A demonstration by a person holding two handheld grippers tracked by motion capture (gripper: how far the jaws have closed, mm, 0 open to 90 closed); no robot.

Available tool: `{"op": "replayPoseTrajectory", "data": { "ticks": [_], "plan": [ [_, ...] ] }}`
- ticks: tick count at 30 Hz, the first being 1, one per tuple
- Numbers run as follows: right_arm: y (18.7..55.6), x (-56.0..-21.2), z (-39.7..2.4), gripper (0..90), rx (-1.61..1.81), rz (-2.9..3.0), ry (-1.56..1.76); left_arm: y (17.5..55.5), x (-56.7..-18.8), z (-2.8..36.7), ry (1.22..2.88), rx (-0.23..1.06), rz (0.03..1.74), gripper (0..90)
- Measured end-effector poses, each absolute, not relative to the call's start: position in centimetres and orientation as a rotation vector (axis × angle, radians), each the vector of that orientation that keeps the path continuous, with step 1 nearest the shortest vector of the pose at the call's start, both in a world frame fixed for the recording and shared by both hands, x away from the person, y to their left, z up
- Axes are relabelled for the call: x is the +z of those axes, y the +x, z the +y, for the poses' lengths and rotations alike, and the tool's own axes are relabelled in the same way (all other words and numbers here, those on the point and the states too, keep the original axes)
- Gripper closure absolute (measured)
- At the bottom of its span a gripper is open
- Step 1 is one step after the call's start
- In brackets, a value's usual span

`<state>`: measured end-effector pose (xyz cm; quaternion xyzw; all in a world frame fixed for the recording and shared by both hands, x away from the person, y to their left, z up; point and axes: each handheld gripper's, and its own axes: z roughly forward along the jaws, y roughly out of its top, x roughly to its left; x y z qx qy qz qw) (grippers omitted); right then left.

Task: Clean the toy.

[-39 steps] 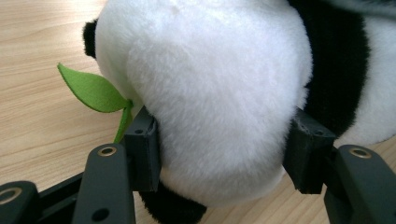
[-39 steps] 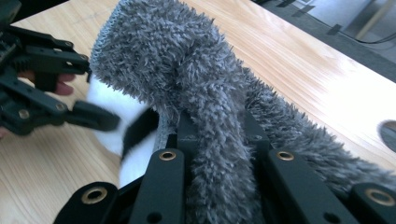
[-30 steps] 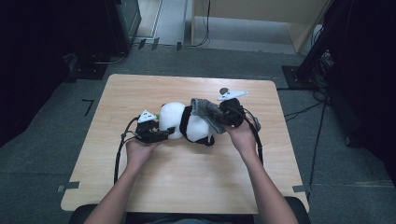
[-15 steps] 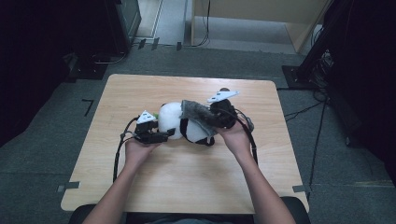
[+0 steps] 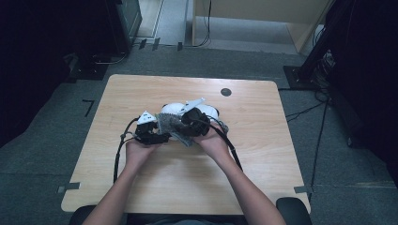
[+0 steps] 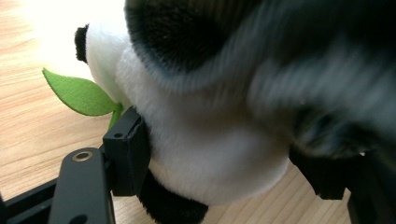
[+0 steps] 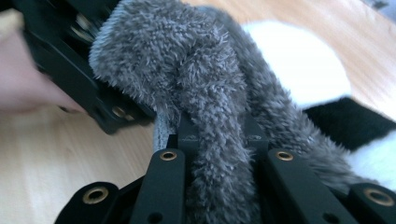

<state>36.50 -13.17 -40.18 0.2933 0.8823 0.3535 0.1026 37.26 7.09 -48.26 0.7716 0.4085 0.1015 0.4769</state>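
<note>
Clamped tight on a fluffy grey cloth (image 7: 210,93), the right gripper (image 5: 193,117) draws that cloth across a black-and-white plush panda toy (image 5: 206,113) lying near the middle of the light wooden table (image 5: 263,154); the right gripper view shows the pile bunched between the closed jaws. On the panda's other side the left gripper (image 5: 151,133) brackets the toy's white body (image 6: 205,158), one jaw pad touching the fur beside a green felt leaf (image 6: 81,95); its jaws have just been opening, and whether the far pad presses I cannot tell because of blur. The step looks like wrapping or covering the toy with the cloth. Next, I judge, the right hand should carry the cloth on over the body while the left steadies the toy, then release without dragging the cloth back.
</note>
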Motion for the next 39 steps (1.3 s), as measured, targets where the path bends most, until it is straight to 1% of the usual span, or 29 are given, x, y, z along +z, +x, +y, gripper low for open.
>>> {"op": "replayPoseTrajectory", "data": {
  "ticks": [3, 8, 19, 31, 35, 39],
  "plan": [
    [36.7, -40.9, -13.5, 76.3, 1.054, 2.609, 0.894, 37.2, -48.3, 7.0, 1.894, 0.259, 1.005, 29.3],
    [36.2, -40.5, -14.8, 76.3, 1.06, 2.59, 0.901, 37.2, -48.3, 6.8, 1.906, 0.271, 1.008, 31.4],
    [34.4, -39.2, -20.3, 76.2, 1.103, 2.5, 0.975, 37.2, -48.2, 6.9, 1.911, 0.264, 1.014, 32.4],
    [33.9, -39.7, -25.2, 76.0, 1.104, 2.419, 1.108, 37.2, -48.3, 6.9, 1.907, 0.265, 1.007, 33.4],
    [33.8, -39.8, -25.5, 76.2, 1.122, 2.42, 1.116, 37.2, -48.3, 7.0, 1.907, 0.265, 1.007, 33.6],
    [33.4, -38.8, -24.9, 76.4, 1.212, 2.435, 1.079, 37.2, -48.3, 6.9, 1.904, 0.263, 1.016, 33.5]
  ]
}}
